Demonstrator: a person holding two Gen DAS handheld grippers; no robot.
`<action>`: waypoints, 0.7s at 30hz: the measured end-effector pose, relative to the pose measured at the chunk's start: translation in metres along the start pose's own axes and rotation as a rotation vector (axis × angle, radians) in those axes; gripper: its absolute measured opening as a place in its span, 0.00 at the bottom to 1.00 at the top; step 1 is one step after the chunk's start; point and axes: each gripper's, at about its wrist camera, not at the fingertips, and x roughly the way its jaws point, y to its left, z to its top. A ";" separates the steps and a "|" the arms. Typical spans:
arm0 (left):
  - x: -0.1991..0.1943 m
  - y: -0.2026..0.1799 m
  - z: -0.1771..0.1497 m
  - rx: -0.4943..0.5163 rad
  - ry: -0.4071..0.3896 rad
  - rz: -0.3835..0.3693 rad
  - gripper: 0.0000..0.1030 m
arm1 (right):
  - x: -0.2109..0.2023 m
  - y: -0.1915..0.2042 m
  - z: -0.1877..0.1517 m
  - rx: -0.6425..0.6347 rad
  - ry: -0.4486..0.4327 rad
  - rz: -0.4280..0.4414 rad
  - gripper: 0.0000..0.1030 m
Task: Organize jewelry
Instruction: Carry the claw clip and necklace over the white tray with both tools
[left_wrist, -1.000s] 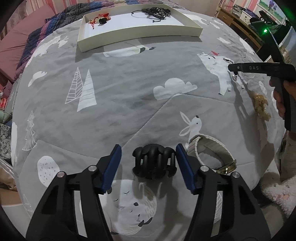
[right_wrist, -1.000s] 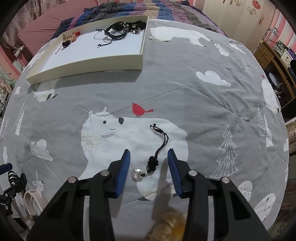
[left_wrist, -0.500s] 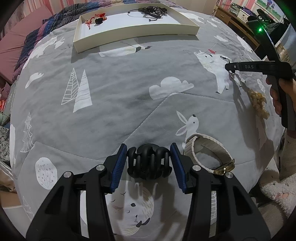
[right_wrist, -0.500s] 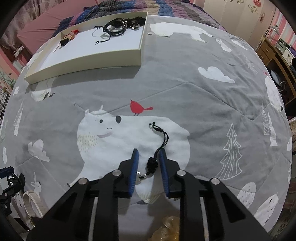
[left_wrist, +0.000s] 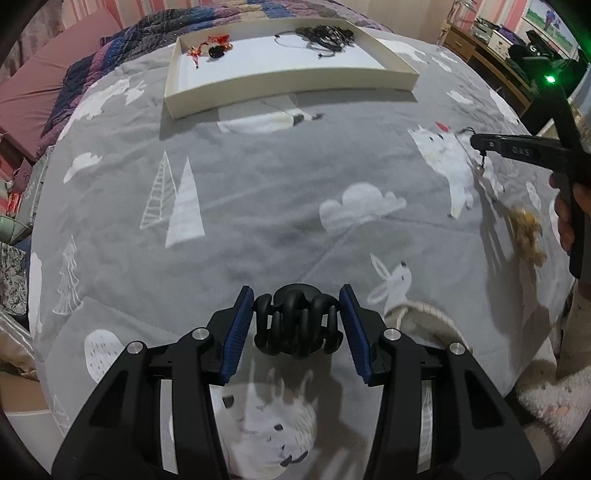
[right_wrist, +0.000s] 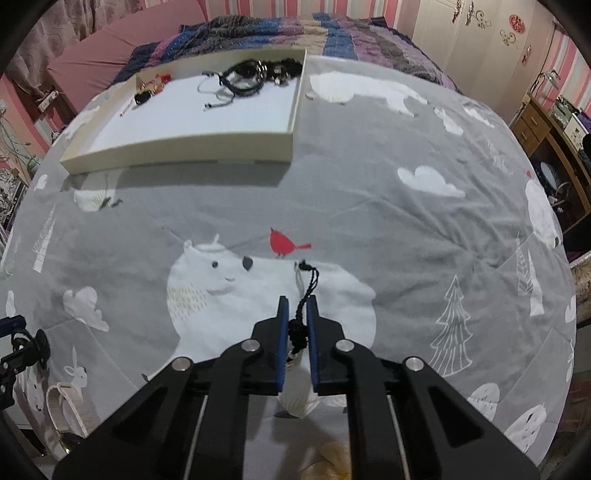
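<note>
**gripfan:** So where's everything sitting right now?

**bedsidecam:** Both grippers are down on the grey animal-print blanket. The left gripper has its blue pads pressed on either side of a black hair claw, so it's clamped on that. The jaws stand fairly wide because the claw is chunky.

**gripfan:** And the right one?

**bedsidecam:** The right gripper has just been closing and is now pinched on a black cord. The knotted part sits between the pads, and the loose end trails out over the polar bear print, near the red bird.

**gripfan:** Anything already sorted?

**bedsidecam:** The cream tray at the far side of the bed holds a tangle of black cords in one corner and some small red bits in another. A white watch strap lies just right of the claw.
</note>
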 end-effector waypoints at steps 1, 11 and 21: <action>-0.001 0.000 0.004 -0.003 -0.007 0.002 0.46 | -0.003 0.000 0.003 0.001 -0.013 0.004 0.09; -0.039 0.013 0.087 -0.040 -0.198 0.034 0.46 | -0.034 0.005 0.062 0.002 -0.148 0.045 0.09; -0.021 0.048 0.201 -0.133 -0.266 -0.020 0.46 | -0.030 0.038 0.150 0.008 -0.230 0.134 0.08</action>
